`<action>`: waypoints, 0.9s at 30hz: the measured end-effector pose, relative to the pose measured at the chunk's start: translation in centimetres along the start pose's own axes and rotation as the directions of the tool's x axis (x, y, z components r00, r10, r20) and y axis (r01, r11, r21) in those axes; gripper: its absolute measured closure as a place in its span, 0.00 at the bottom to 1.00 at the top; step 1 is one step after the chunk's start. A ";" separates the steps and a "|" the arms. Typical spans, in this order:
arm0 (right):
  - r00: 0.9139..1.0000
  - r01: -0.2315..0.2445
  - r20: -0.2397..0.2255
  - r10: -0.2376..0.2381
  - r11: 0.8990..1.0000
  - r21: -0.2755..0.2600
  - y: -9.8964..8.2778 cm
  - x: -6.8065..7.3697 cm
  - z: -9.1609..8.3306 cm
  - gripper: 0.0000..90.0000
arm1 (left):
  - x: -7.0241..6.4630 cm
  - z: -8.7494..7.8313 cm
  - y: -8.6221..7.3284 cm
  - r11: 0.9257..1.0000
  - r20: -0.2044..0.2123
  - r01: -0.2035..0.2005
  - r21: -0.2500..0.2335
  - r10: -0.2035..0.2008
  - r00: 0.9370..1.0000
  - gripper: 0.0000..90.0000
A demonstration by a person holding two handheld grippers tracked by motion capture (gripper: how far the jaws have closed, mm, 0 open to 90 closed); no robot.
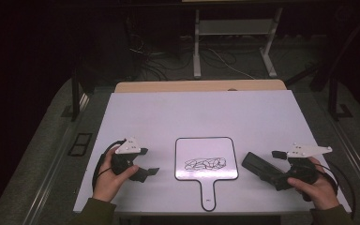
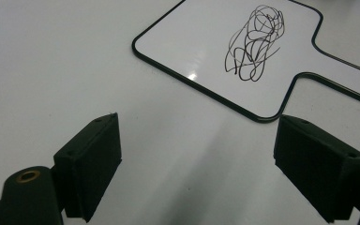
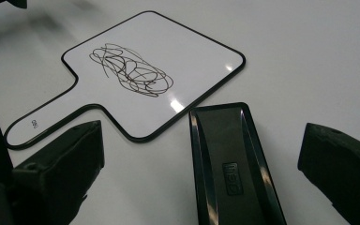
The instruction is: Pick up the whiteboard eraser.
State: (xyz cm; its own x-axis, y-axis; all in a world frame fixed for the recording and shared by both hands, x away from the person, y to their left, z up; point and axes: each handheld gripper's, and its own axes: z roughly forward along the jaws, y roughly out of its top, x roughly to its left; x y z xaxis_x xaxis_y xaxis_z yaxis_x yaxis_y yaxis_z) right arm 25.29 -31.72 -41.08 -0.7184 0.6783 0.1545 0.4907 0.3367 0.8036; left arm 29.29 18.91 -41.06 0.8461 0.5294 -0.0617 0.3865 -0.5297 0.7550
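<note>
Eraser (image 3: 229, 164): black, long, flat, between spread right gripper (image 3: 201, 159) jaws, untouched; left gripper (image 2: 197, 164) spread, empty.

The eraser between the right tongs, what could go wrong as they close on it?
The eraser lies flat between the open right tongs, nearer one pad, so closing may push it sideways instead of gripping it. The paddle whiteboard lies loose on the table; wiping the scribble may slide it unless the open left tongs pin it.
</note>
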 end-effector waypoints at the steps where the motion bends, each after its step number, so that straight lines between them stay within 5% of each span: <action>1: 1.000 0.000 -0.003 0.000 1.000 -0.002 0.0 0.0 0.0 0.00 | 0.0 0.0 0.0 1.000 -0.001 0.001 -0.002 -0.001 1.000 0.16; 27: 0.999 0.002 0.038 -0.003 1.000 0.022 1.4 -1.7 -0.6 0.00 | -0.2 0.1 -0.1 1.000 0.004 -0.002 -0.005 0.002 1.000 0.16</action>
State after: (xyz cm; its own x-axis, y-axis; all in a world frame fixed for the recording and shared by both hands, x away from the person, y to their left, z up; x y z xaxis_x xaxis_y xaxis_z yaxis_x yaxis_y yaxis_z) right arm 26.85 -32.77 -39.89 -0.7004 0.7017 0.1306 0.5001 0.3520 0.7912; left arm 29.14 18.80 -41.23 0.8483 0.5257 -0.0628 0.3832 -0.5277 0.7581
